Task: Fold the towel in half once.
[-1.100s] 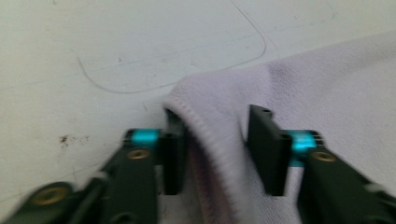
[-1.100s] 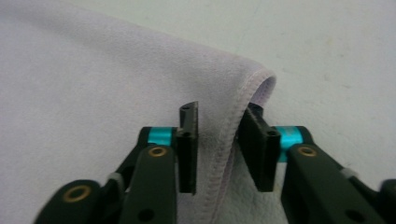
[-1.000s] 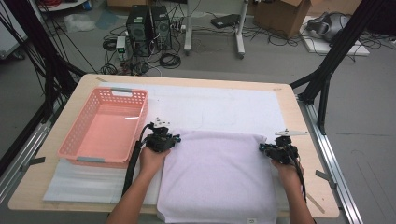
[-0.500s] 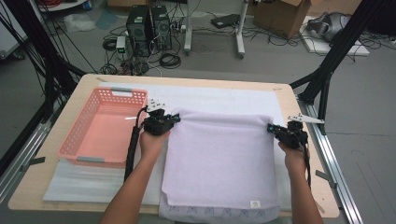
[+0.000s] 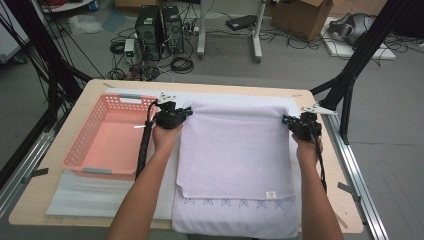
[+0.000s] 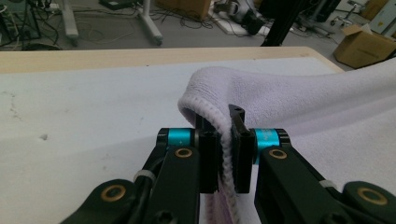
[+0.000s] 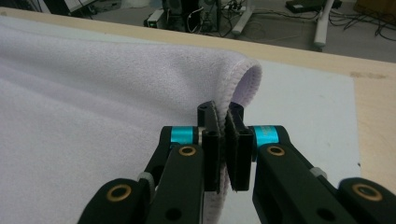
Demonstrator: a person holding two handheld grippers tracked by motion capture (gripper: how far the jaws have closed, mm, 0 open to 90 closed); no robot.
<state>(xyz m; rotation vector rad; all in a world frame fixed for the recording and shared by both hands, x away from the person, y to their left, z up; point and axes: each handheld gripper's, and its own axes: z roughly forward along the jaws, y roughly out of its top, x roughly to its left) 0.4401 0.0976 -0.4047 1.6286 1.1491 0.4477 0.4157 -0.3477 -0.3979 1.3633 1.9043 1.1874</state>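
Both claws, left (image 5: 186, 113) and right (image 5: 287, 120), were closed on the towel (image 5: 235, 150) corners; first fold nearly done, release remained.

A light wooden table (image 5: 310, 100) with rounded corners carries everything. A thin white sheet (image 5: 235, 97) covers most of its top, leaving bare wood along the far edge and at both sides; in the left gripper view the sheet (image 6: 93, 121) shows a few small marks. On the left part of the table sits a pink plastic basket (image 5: 95, 165) with slotted walls, its near edge over the sheet. Just beside it, to the right, a pale lilac towel (image 5: 235, 155) lies spread on the sheet, folded over itself, with a small label near its lower right corner.
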